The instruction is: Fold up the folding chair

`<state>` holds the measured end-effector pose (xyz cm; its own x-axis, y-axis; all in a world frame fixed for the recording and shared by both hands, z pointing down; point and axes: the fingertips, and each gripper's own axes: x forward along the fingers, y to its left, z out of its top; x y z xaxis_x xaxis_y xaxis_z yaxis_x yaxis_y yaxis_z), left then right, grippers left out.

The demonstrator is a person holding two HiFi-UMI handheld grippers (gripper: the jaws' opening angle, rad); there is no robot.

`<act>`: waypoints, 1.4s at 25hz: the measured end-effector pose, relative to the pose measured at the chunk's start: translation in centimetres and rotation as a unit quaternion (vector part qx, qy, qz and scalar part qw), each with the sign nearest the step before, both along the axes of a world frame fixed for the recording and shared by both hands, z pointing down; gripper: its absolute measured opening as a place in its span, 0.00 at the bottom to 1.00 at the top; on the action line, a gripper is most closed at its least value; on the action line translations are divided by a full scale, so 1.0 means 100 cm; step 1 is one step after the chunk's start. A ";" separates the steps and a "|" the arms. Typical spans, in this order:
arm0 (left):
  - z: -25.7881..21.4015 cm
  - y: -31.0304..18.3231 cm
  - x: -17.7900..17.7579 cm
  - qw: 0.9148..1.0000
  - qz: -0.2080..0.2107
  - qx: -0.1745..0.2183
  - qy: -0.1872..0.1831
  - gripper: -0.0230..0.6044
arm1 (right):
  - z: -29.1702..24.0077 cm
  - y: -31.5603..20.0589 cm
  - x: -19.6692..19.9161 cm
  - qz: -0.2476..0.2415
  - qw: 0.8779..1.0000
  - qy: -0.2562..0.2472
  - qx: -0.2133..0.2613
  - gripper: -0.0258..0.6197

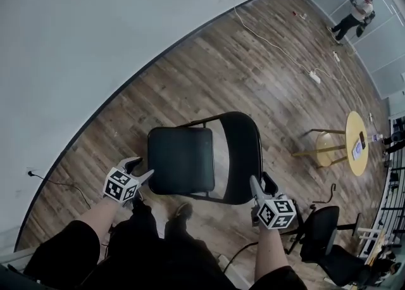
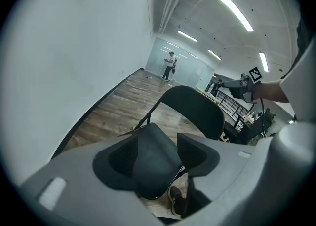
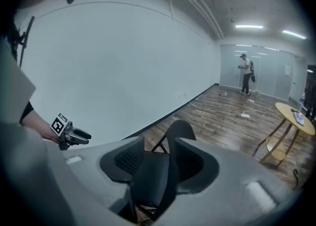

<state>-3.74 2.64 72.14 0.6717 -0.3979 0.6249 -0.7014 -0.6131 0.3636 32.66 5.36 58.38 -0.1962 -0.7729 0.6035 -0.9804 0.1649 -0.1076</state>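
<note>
A black folding chair stands unfolded on the wood floor, with its seat (image 1: 180, 159) toward the wall and its backrest (image 1: 240, 156) to the right. My left gripper (image 1: 142, 168) is open at the seat's near left edge. In the left gripper view the seat (image 2: 153, 163) shows in the gap of the left gripper (image 2: 158, 156), untouched by the pads. My right gripper (image 1: 261, 184) is open at the backrest's near right edge. In the right gripper view the backrest (image 3: 180, 131) runs edge-on through the gap of the right gripper (image 3: 160, 163).
A white wall (image 1: 95, 29) runs close behind the chair. A round yellow table (image 1: 356, 143) and a black office chair (image 1: 323, 232) stand to the right. A white cable with a power strip (image 1: 314, 76) lies on the floor. A person (image 1: 355, 16) stands far off.
</note>
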 end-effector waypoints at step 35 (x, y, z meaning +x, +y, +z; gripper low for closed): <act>0.209 -0.015 -0.026 0.976 -0.126 -0.179 0.005 0.55 | 0.086 -0.005 0.055 0.022 0.990 0.072 -0.122 0.45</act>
<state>-6.35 1.16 93.02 0.5877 -0.3099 0.7474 -0.8087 -0.2537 0.5307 38.20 4.89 66.97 -0.0640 -0.6065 0.7925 -0.9942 0.1074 0.0019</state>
